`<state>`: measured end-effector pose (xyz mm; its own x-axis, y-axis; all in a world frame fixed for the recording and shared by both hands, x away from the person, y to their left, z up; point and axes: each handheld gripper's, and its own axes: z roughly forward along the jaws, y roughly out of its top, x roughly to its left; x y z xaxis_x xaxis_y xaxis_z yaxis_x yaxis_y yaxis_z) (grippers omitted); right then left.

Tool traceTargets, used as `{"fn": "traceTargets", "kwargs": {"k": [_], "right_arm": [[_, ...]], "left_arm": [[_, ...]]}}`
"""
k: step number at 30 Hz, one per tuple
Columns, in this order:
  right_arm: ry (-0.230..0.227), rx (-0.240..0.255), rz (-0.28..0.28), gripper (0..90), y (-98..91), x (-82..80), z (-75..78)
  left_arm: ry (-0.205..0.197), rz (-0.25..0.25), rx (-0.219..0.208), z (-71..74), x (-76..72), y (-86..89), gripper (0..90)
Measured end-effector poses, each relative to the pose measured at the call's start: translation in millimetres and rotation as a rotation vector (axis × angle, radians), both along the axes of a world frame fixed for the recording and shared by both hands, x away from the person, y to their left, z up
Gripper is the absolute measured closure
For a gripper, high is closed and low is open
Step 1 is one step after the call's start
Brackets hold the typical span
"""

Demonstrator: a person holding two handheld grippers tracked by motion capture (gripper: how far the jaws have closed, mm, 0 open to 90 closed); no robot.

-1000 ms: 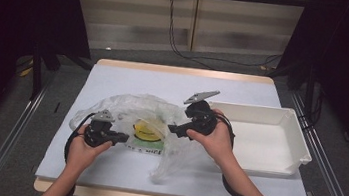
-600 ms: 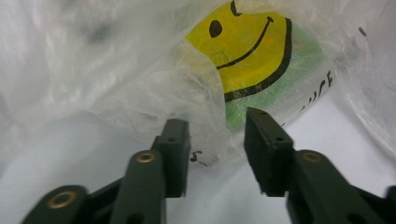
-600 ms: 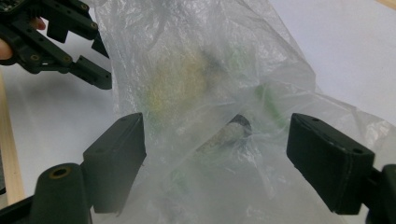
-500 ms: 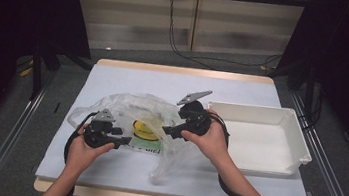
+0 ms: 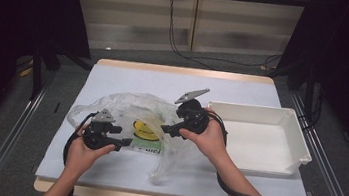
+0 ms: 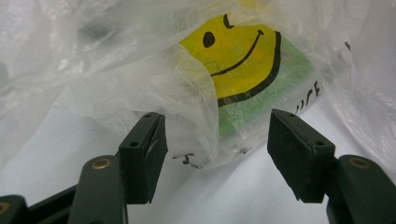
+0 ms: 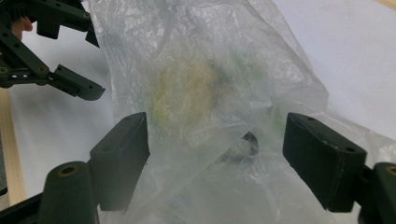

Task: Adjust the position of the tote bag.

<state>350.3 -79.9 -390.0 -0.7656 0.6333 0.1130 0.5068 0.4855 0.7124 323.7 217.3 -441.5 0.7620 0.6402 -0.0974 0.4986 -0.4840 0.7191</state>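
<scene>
A: Down at the near edge of the table (image 5: 103,170), the left gripper (image 5: 124,143) sits low on the white cover, and its jaws have just been opening. They stand well apart now.

B: Anything between them?

A: The corner of the clear plastic bag (image 5: 130,110) lies in the gap in the left gripper view, but neither pad presses on it. Through the film you can see the yellow smiley package (image 6: 233,60) with its green edge, just ahead of the jaws.

B: And the other hand?

A: A little farther in, the right gripper (image 5: 167,130) points left into the bag's crumpled middle. Its jaws are spread wide. In the right gripper view a fold of the bag hangs between the pads, brushing the left one, with no squeeze that I can make out.

B: Where does the bag lie overall?

A: Left of centre on the table, flat and rumpled, the smiley package inside it between the two grippers.

B: Beyond that?

A: The white tray (image 5: 303,144) sits to the right, just beside the right hand (image 5: 210,140).
</scene>
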Motion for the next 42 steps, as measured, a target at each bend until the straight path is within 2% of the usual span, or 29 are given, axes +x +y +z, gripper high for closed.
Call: {"fn": "traceTargets", "kwargs": {"k": [5, 7, 8, 9, 11, 12, 14, 16, 19, 21, 22, 23, 25, 27, 28, 29, 33, 36, 39, 40, 42], "right_arm": [[0.002, 0.002, -0.001, 18.4, 3.2, 2.3, 0.2], [0.006, -0.002, 0.005, 19.1, 6.2, 3.4, 0.1], [0.006, -0.002, 0.005, 19.1, 6.2, 3.4, 0.1], [-0.001, -0.010, 0.017, 24.5, 8.5, 4.0, -0.7], [0.005, -0.016, 0.017, 27.7, 10.2, 4.9, -1.8], [0.007, -0.029, 0.016, 34.2, 10.5, 5.3, -2.2], [0.011, -0.019, 0.015, 37.8, 10.9, 6.6, -3.9], [0.016, -0.019, 0.022, 45.5, 10.8, 7.9, -5.3], [0.020, -0.018, 0.016, 47.0, 11.4, 9.0, -6.2], [0.024, -0.029, 0.028, 51.4, 11.7, 9.4, -6.4], [0.019, -0.021, 0.019, 52.6, 11.9, 9.7, -6.4], [0.017, -0.014, 0.017, 59.3, 11.2, 9.7, -5.4], [0.021, -0.002, 0.000, 65.5, 9.2, 10.4, -5.3], [0.024, 0.001, -0.001, 68.8, 8.0, 10.5, -5.2], [0.030, 0.001, -0.007, 70.4, 7.3, 10.4, -5.1], [0.027, 0.006, -0.007, 76.9, 5.5, 10.1, -5.1], [0.022, 0.021, -0.010, 84.1, 3.6, 9.3, -4.1], [0.025, 0.034, -0.014, 89.0, 1.4, 8.6, -1.1], [0.026, 0.042, -0.021, 89.3, -0.1, 9.0, 0.4], [0.023, 0.045, -0.016, 89.3, 0.1, 9.5, 0.3], [0.027, 0.052, -0.020, 89.4, 0.8, 9.3, 0.7]], "left_arm": [[-0.002, 0.010, -0.010, 0.4, -1.8, -0.3, 35.3], [-0.035, -0.003, 0.001, 2.1, -2.2, -2.5, 32.0], [-0.035, -0.003, 0.001, 2.1, -2.2, -2.5, 30.2], [-0.033, 0.003, -0.004, 2.6, -3.0, -4.0, 30.0], [-0.026, 0.000, -0.022, 3.4, -3.1, -6.5, 28.5], [-0.023, -0.005, -0.020, 3.4, -3.1, -7.2, 27.5], [-0.017, 0.000, -0.026, 3.3, -3.4, -8.0, 26.1], [-0.010, 0.000, -0.030, 3.3, -3.3, -8.2, 24.8], [-0.011, -0.006, -0.020, 3.5, -2.6, -8.1, 22.8], [-0.018, -0.005, -0.036, 4.1, -3.6, -9.4, 22.4], [-0.021, -0.013, -0.041, 4.9, -4.1, -10.1, 22.4], [-0.031, -0.034, -0.051, 6.4, -5.5, -12.0, 22.6], [-0.025, -0.038, -0.049, 7.4, -6.4, -14.1, 22.7], [-0.021, -0.045, -0.063, 7.2, -6.8, -15.2, 22.8], [-0.028, -0.046, -0.051, 7.8, -7.0, -16.3, 23.2], [-0.025, -0.048, -0.051, 7.7, -7.3, -17.7, 23.3], [-0.019, -0.052, -0.054, 6.8, -7.6, -21.8, 23.3], [-0.030, -0.043, -0.061, 6.0, -6.2, -23.6, 23.1], [-0.043, -0.039, -0.061, 6.4, -5.1, -25.0, 22.8], [-0.044, -0.033, -0.072, 7.1, -3.4, -28.5, 22.0], [-0.057, -0.041, -0.065, 7.6, -2.5, -34.8, 20.8]]}}
